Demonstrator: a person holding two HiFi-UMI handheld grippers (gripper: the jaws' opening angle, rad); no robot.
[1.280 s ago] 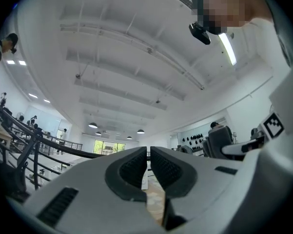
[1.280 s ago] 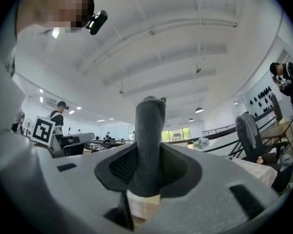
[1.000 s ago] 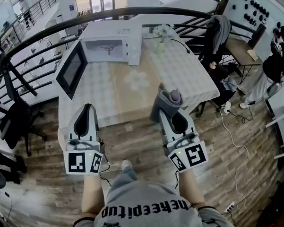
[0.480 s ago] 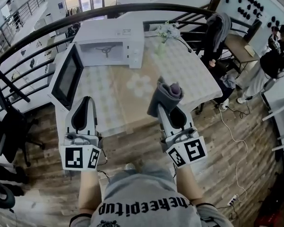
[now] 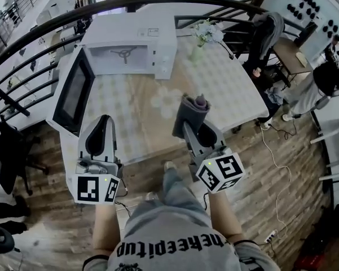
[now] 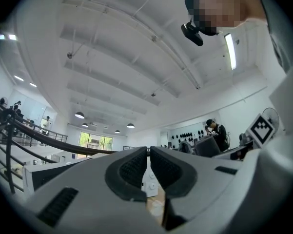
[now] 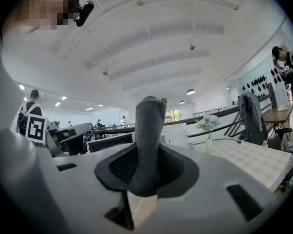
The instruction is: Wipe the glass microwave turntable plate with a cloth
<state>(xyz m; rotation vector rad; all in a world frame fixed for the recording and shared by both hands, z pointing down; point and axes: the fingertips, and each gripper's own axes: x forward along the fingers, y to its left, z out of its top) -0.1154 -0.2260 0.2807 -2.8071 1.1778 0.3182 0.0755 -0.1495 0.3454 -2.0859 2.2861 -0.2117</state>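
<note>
"Fingers (image 7: 119, 167) on my right gripper (image 5: 193, 131) are clamped on the grey cloth (image 7: 148, 130), which stands up out of them as a thick fold."

"And the left?"

"My left gripper (image 6: 149, 165) has its pads drawn almost together, only a thin slit between them, and nothing in it. It hangs at the lower left of the head view, over the near edge of the table (image 5: 231, 89)."

"Where's the plate?"

"The glass turntable plate (image 5: 166, 97) lies flat on the table at the centre of the head view, below and right of the microwave (image 5: 130, 44), whose door (image 5: 73, 92) swings open toward the left. The plate is out of the oven and has bare table around it."

"So are you wiping?"

"Not yet, as I judge it — this is the approach. The cloth's tip sits just below and right of the plate in the frame, but it looks raised, not on the glass."

"Next move?"

"I'd carry the right gripper up the frame, tip it so the fold points down, and lower it until the cloth presses on the glass. The plate may slide under a wipe — the left gripper likely needs to steady its rim first."
</note>
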